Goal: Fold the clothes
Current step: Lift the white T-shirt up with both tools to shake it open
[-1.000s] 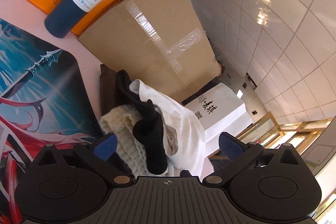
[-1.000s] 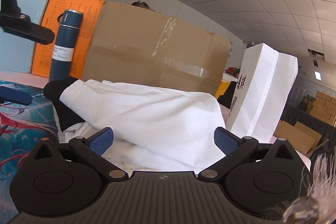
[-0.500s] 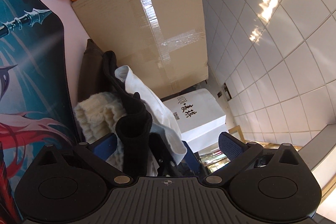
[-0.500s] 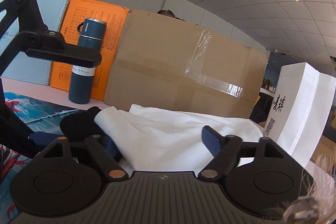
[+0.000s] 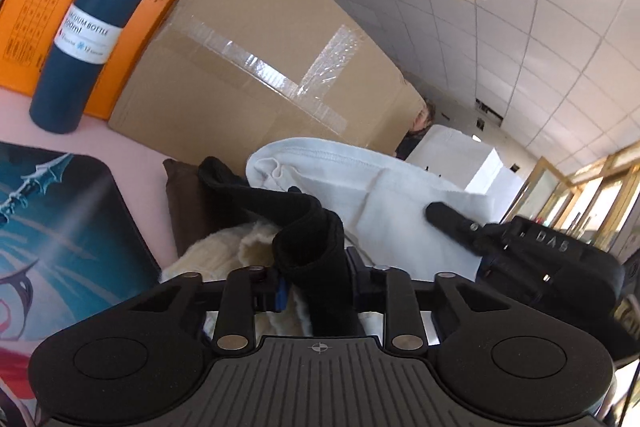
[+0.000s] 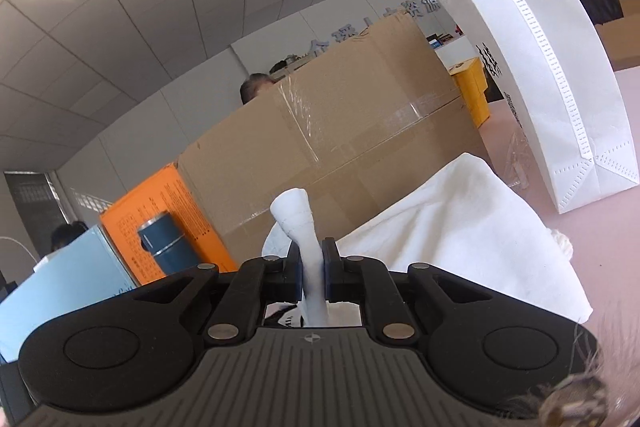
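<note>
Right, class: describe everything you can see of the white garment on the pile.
The white garment looks like soft cotton with a stitched hem, crumpled on top of the clothes pile in front of the cardboard box. The right gripper is shut on a bunched fold of it, which sticks up between the fingers. A black garment, pinched by the left gripper, lies against its near side.

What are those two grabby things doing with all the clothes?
Someone is sorting a clothes pile to fold it. The left gripper has its jaws shut on a black garment. The right gripper has pinched an edge of the white garment. Both pieces are still bunched up, with nothing folded yet.
</note>
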Tool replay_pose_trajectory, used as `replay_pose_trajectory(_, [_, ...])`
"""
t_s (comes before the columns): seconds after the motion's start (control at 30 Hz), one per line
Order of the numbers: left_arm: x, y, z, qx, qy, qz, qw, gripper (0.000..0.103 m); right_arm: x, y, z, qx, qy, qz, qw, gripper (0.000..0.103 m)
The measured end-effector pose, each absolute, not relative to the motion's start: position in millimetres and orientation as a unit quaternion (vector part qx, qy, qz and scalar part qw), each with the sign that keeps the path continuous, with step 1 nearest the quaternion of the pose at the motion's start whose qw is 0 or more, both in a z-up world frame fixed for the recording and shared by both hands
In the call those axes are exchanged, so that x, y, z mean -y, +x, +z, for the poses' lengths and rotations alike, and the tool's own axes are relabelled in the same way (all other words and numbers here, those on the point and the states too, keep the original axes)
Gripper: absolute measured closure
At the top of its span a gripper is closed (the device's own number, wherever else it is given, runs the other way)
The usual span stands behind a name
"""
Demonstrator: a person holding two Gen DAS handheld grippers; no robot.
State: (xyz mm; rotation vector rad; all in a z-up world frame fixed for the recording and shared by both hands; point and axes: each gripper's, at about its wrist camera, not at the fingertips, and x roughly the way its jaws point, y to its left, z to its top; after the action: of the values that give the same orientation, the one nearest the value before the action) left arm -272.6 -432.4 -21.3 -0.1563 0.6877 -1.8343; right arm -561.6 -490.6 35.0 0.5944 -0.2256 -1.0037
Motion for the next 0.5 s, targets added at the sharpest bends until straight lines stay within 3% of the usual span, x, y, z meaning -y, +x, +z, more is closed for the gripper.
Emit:
replay_pose_trajectory(0.13, [423.0,-266.1,-12.8,-0.268,-0.082,-0.781,0.558,0.094,476.4,-573.7,57.6,0.160,0.275,-0.463,0.827,0.096])
replay_pose_trajectory(0.5, [366.5,-216.9,43.4,-0.162,-0.210,-0.767,0.584,0.096,396.2,-610.3,140.2,0.324,0.207,-0.447,0.808,0.096])
